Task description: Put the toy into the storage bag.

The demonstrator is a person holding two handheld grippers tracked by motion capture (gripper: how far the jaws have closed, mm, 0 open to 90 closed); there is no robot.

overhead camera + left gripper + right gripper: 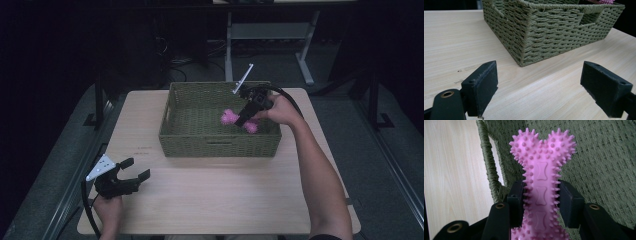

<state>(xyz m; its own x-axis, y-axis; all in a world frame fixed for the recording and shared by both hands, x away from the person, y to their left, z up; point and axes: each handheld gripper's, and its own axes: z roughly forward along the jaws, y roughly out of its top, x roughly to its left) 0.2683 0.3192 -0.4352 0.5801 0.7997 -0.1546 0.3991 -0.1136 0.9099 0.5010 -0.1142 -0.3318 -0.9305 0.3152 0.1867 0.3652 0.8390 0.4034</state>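
Dark floor and desk legs lay behind a pale wooden tabletop [220, 200], lit from above. Between the pads of the right tongs [541, 203] stood a pink spiked bone [541, 165], pinched across its narrow shaft, so that its knobbed head rose clear beyond the jaw tips and its other end ran back under them. That waist grip looked sensible: the shaft is the slimmest part, and the swollen ends either side would stop the toy slipping through. In the high view the right tongs [245, 117] pointed down and away from the person's hand [281, 110] into a green woven basket [220, 145], with the bone [230, 117] low inside, at or just above the woven floor; whether it touched could not be told. Just past the bone's head, on the tongs' left, ran the basket wall with its handle slot, and beyond that bare wood. The steep reach from above seemed forced by the basket's high walls, which leave no level way in.

Well apart from all this, the left tongs [134, 169] rested near the tabletop's front corner, held low in the other hand [109, 206]. Its jaws stood wide with nothing between them, seen in the left gripper view as two black pads [482, 87] over bare wood. Ahead of those tongs [539, 87] rose the basket's near corner [524, 47]. I judged that hand to be idle and parked out of the way, since one gripper sufficed for a toy this small.
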